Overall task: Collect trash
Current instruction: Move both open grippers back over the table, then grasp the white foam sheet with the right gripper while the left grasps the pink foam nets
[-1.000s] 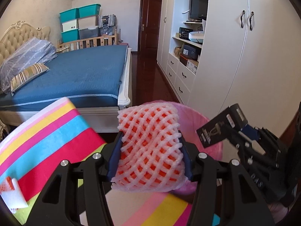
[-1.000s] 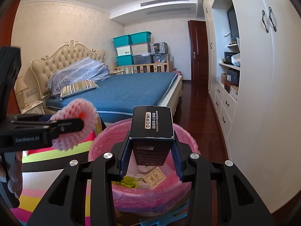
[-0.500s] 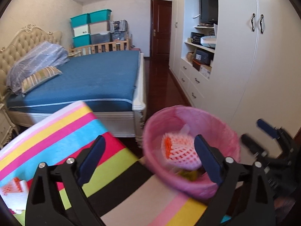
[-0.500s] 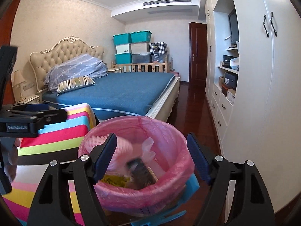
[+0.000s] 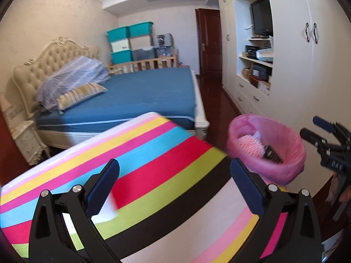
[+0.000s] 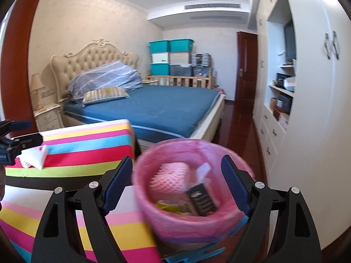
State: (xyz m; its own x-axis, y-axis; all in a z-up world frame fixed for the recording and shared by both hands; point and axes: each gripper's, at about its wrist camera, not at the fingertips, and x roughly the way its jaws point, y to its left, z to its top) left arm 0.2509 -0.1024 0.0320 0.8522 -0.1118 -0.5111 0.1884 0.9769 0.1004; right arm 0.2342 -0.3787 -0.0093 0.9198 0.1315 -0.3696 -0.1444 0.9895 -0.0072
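Striped cloth [image 5: 166, 160] beside blue bed [image 5: 140, 96].

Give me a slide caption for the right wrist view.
Right tongs opening, empty, over the pink bin, where the foam net and black box lie.

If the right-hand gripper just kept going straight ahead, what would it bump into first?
Most likely the pink-lined trash bin: it sits directly between the right gripper's opening jaws, which hold nothing. Depth is hard to judge.
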